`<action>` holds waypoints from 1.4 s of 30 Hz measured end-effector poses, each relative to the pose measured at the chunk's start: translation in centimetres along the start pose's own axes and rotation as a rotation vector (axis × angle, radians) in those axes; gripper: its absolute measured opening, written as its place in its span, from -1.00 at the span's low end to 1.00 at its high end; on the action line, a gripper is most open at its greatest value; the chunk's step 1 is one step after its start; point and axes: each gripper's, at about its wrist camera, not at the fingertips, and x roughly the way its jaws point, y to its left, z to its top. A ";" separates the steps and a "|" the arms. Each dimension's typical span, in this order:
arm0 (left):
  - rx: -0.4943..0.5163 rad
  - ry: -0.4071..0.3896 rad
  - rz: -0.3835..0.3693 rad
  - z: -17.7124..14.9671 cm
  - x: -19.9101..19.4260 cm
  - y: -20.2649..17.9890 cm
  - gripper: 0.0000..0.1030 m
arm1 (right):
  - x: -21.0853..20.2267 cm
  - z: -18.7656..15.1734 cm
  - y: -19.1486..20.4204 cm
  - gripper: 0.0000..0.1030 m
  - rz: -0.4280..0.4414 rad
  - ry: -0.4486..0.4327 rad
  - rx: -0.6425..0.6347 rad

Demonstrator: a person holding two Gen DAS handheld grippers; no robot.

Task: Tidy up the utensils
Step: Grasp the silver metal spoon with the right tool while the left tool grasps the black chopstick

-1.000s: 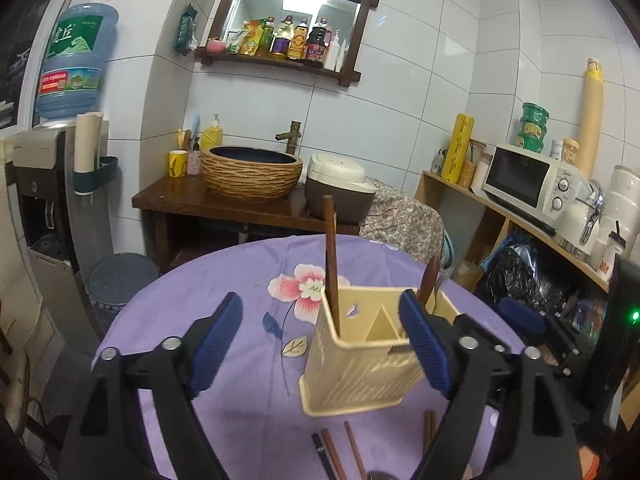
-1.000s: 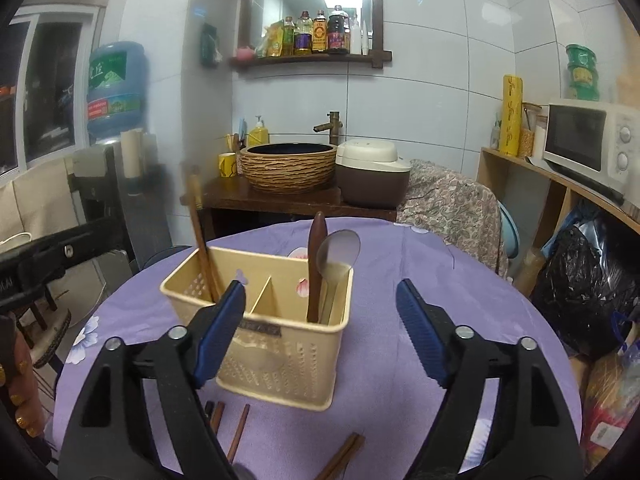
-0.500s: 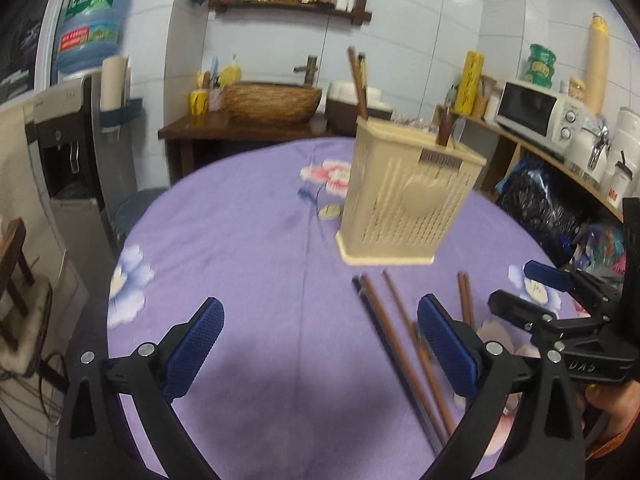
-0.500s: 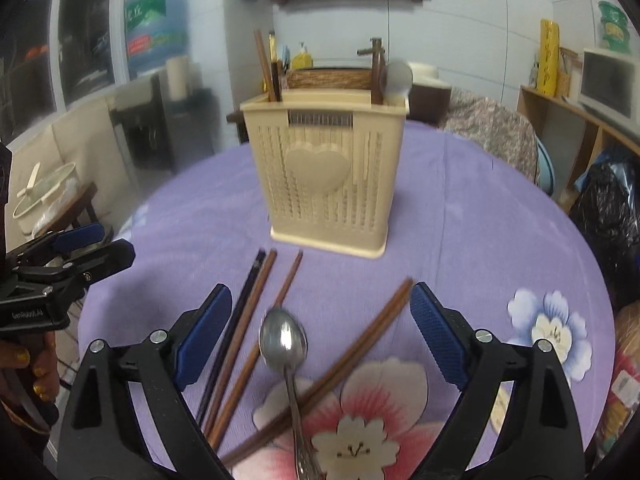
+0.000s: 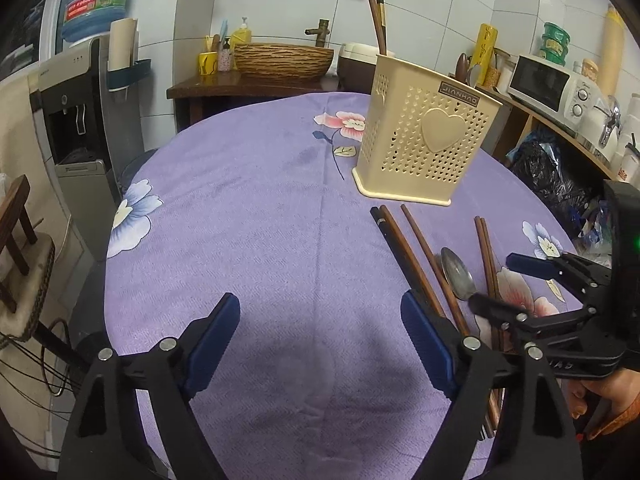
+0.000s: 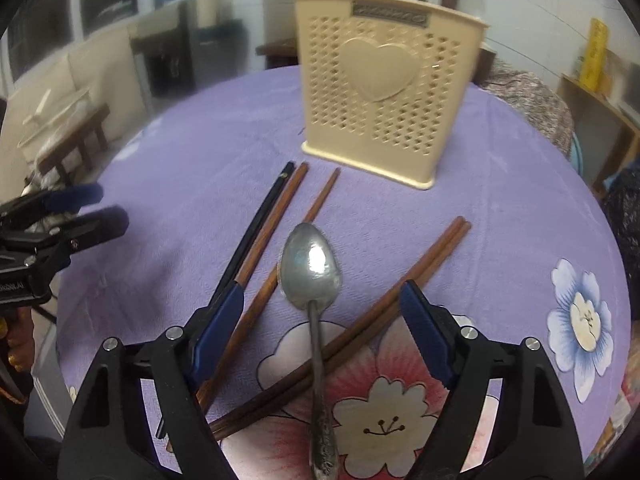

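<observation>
A cream perforated utensil holder (image 6: 388, 84) with a heart stands on the purple tablecloth; it also shows in the left wrist view (image 5: 428, 136) with chopsticks standing in it. A metal spoon (image 6: 314, 280) lies in front of it among several brown chopsticks (image 6: 276, 216) and one black chopstick (image 6: 256, 232). My right gripper (image 6: 322, 320) is open, low over the spoon's handle, straddling it. My left gripper (image 5: 320, 332) is open and empty over bare cloth, left of the chopsticks (image 5: 416, 256) and spoon (image 5: 458, 274).
The round table's near edge (image 5: 120, 280) drops off at left beside a water dispenser (image 5: 76, 120). A wooden stool (image 5: 20, 240) stands at far left. A shelf with a microwave (image 5: 548, 84) runs along the right. A sink stand (image 5: 280, 60) stands behind the table.
Both grippers have pulled back from the holder and dropped low toward the table. The right one now hangs over the spoon and chopsticks. Both stay open.
</observation>
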 end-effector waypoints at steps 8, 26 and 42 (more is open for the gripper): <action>-0.001 0.006 0.002 -0.5 -0.2 0.0 0.58 | 2.0 1.1 -0.4 0.51 0.107 0.050 -0.059; 0.041 0.057 -0.020 -0.1 1.3 -1.9 0.49 | 2.7 2.2 -1.2 -0.26 0.109 0.044 0.077; 0.116 0.166 0.033 0.9 6.5 -6.6 0.12 | -8.0 0.5 -4.1 -0.26 -0.015 -0.212 0.251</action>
